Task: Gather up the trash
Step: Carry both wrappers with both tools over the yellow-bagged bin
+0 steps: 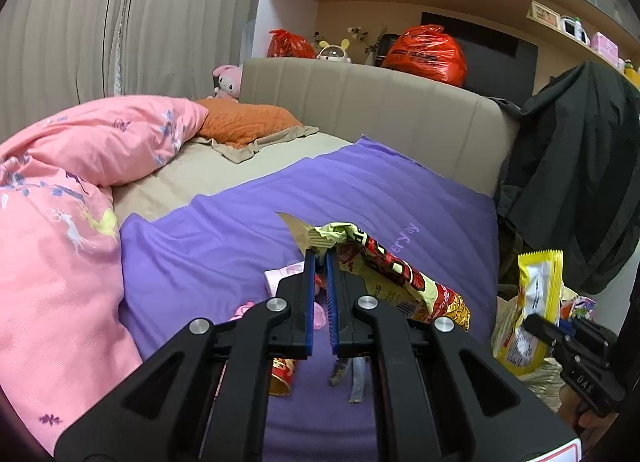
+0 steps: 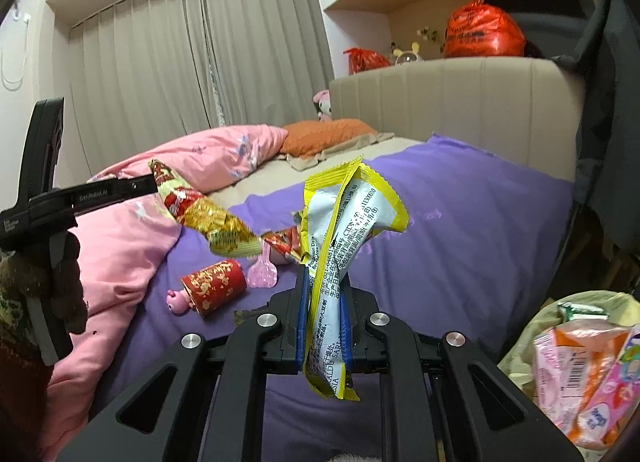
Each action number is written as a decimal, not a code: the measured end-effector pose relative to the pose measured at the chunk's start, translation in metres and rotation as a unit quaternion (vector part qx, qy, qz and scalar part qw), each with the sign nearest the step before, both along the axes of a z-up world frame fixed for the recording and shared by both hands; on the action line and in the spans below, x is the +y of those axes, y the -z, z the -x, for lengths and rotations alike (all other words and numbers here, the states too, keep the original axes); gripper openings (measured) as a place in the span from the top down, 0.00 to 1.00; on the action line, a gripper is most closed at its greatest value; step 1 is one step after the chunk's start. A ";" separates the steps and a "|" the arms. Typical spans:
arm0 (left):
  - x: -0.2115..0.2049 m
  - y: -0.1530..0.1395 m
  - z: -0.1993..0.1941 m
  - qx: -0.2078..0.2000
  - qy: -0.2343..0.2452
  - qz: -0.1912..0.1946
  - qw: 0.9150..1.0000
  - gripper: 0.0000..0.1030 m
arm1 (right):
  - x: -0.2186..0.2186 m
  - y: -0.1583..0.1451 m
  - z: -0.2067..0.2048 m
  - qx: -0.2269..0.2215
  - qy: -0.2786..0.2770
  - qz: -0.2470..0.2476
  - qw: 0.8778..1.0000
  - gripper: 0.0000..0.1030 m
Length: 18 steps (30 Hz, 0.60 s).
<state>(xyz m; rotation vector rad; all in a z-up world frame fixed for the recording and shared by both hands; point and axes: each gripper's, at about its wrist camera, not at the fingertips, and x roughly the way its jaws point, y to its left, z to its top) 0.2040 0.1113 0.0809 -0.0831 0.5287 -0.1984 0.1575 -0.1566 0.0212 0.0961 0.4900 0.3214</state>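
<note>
2 wrappers held clear of the bed (image 2: 460, 222), 1 per gripper. Left gripper (image 1: 321, 262): jaws clamped on red-and-yellow noodle wrapper (image 1: 400, 278) by its torn end, body hanging right. Right gripper (image 2: 324, 298): jaws clamped on yellow sachet (image 2: 352, 218) at mid-length, top standing up, tail drooping below. Both lifted, probably for transfer to the trash bag (image 2: 576, 346) beside the bed, open and already holding packets. Left on the purple sheet (image 2: 480, 254): red cup (image 2: 214, 286), pink scoop (image 2: 262, 272), small scraps. Collection judged partly done.
</note>
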 end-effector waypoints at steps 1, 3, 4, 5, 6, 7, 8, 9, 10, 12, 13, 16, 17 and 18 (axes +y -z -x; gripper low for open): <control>-0.005 -0.004 0.005 -0.005 0.003 -0.005 1.000 0.95 | -0.003 -0.003 0.004 -0.005 0.001 -0.001 1.000 0.86; -0.012 -0.011 0.013 -0.014 0.008 -0.013 1.000 0.95 | -0.009 -0.010 0.012 -0.014 0.004 -0.001 1.000 0.86; -0.017 -0.015 0.017 -0.018 0.010 -0.016 1.000 0.95 | -0.011 -0.012 0.016 -0.018 0.005 0.001 1.000 0.86; -0.023 -0.019 0.022 -0.022 0.015 -0.019 0.999 0.95 | -0.013 -0.015 0.019 -0.022 0.006 0.004 1.000 0.86; -0.027 -0.022 0.024 -0.024 0.018 -0.021 0.999 0.95 | -0.016 -0.018 0.024 -0.029 0.009 0.008 1.000 0.86; -0.032 -0.025 0.027 -0.026 0.021 -0.023 0.999 0.95 | -0.019 -0.021 0.028 -0.034 0.011 0.011 0.999 0.86; -0.038 -0.028 0.029 -0.027 0.025 -0.025 0.999 0.95 | -0.022 -0.023 0.032 -0.037 0.012 0.012 0.999 0.86; -0.043 -0.031 0.031 -0.029 0.028 -0.026 0.999 0.95 | -0.025 -0.025 0.036 -0.041 0.015 0.012 0.999 0.86; -0.050 -0.033 0.035 -0.031 0.032 -0.028 0.999 0.95 | -0.032 -0.029 0.042 -0.048 0.020 0.013 0.999 0.86; -0.062 -0.036 0.039 -0.033 0.042 -0.029 0.998 0.95 | -0.042 -0.033 0.048 -0.054 0.027 0.015 0.998 0.86; -0.069 -0.037 0.041 -0.032 0.047 -0.030 0.998 0.95 | -0.048 -0.035 0.053 -0.058 0.033 0.016 0.998 0.86; -0.091 -0.038 0.043 -0.032 0.061 -0.035 0.997 0.95 | -0.069 -0.038 0.064 -0.066 0.049 0.017 0.996 0.86; -0.100 -0.038 0.044 -0.031 0.067 -0.036 0.997 0.95 | -0.077 -0.039 0.067 -0.068 0.055 0.017 0.996 0.86; -0.109 -0.037 0.044 -0.030 0.072 -0.037 0.996 0.95 | -0.084 -0.039 0.070 -0.069 0.060 0.018 0.996 0.86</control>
